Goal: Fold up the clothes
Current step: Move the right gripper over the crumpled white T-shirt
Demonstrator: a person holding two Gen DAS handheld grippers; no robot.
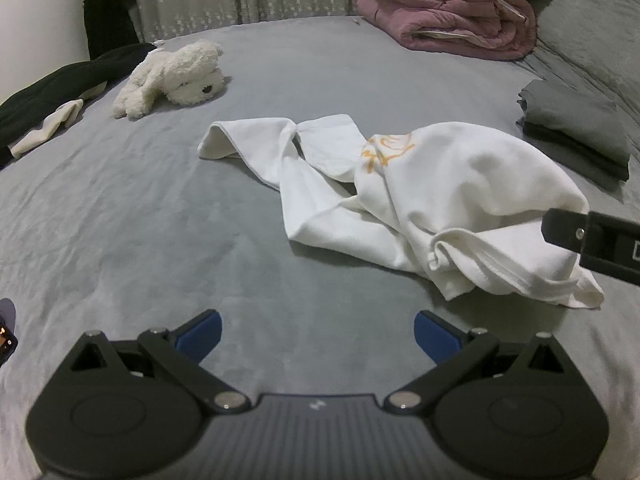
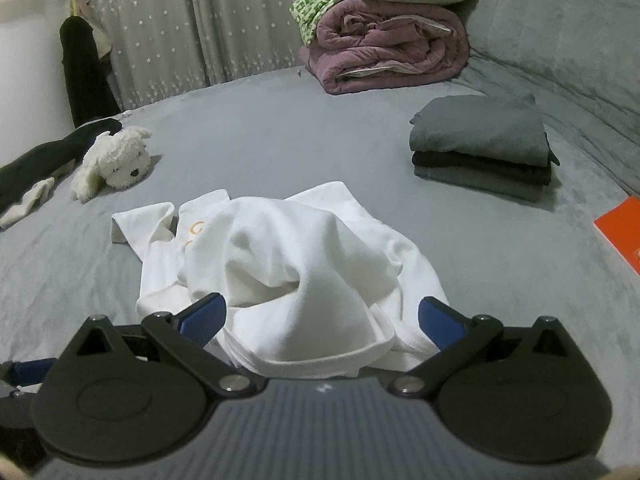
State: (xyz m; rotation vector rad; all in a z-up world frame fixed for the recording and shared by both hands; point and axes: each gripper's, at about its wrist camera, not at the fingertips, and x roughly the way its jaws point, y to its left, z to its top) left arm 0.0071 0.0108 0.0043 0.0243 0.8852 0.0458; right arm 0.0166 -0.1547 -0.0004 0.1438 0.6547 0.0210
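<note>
- The left claw (image 1: 318, 330) hovers over bare grey bed (image 1: 160, 220), its blue fingers spread wide with nothing between them.
- The right claw (image 2: 322, 316) is also wide open, the near hem of the white T-shirt (image 2: 288, 264) lying loose between its fingers, ungripped.
- The T-shirt sits crumpled mid-bed.
- Beyond: a plush dog (image 2: 116, 160) toward the left edge, folded dark clothes (image 2: 480, 144) right.
- A rolled pink quilt (image 2: 384, 48) lies at the far edge.

Matt white cloth shirt (image 2: 288, 264)
</note>
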